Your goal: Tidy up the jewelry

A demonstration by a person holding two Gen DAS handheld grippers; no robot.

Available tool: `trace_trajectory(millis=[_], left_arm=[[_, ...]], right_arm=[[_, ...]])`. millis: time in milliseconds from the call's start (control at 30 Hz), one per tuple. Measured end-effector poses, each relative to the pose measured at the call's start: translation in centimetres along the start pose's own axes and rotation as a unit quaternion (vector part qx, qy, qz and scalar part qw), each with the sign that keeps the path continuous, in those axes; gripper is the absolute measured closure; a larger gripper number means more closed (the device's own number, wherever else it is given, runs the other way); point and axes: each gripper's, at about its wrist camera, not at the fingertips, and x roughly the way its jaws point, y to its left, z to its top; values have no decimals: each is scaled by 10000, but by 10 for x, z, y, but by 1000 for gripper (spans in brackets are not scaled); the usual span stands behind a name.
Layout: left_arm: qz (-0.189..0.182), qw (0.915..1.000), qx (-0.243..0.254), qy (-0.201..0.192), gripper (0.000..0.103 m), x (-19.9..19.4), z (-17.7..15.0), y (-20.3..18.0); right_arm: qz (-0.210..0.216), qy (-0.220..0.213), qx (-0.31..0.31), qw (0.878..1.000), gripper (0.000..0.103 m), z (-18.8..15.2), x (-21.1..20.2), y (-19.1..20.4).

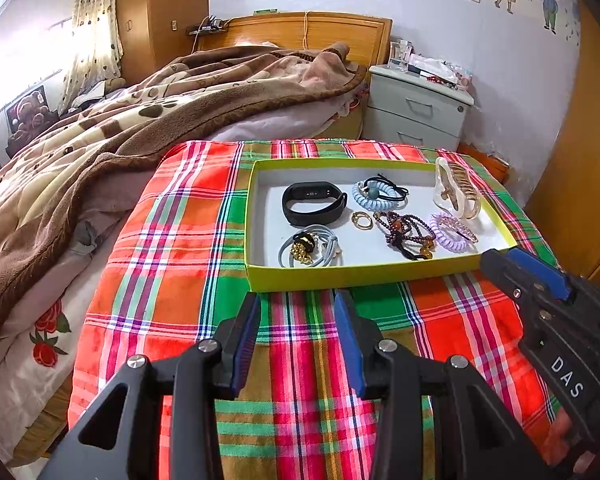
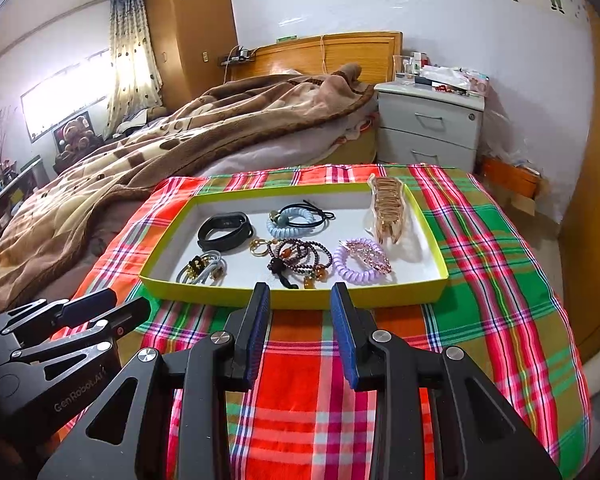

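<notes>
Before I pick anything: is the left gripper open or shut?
Open. The left gripper shows plaid cloth between its blue pads, nothing held.

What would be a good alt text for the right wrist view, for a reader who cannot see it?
An open right hand-held gripper hovers before a shallow yellow-green tray on a plaid cloth. The tray holds a black fitness band, hair ties, a beaded bracelet and a gold hair claw. An unmade bed lies behind.

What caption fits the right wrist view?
Open right hand-held gripper poised before a yellow-green tray of jewelry on a plaid cloth.
</notes>
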Motion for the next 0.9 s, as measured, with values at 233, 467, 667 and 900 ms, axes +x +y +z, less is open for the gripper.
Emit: trace_trajectory(millis=[233, 467, 667, 900], left_arm=[[32, 10000, -27, 10, 63, -1, -2, 0], [50, 10000, -25, -5, 63, -2, -2, 0], [52, 10000, -1, 10, 63, -2, -2, -2], [72, 10000, -4, 16, 63, -2, -2, -1]], right_arm=[[21, 20, 3, 10000, 71, -2, -1, 1], [23, 38, 24, 10000, 71, -4, 0, 1], [22, 37, 21, 10000, 71, -4, 0, 0], [26, 40, 26, 10000, 71, -5, 0, 0]])
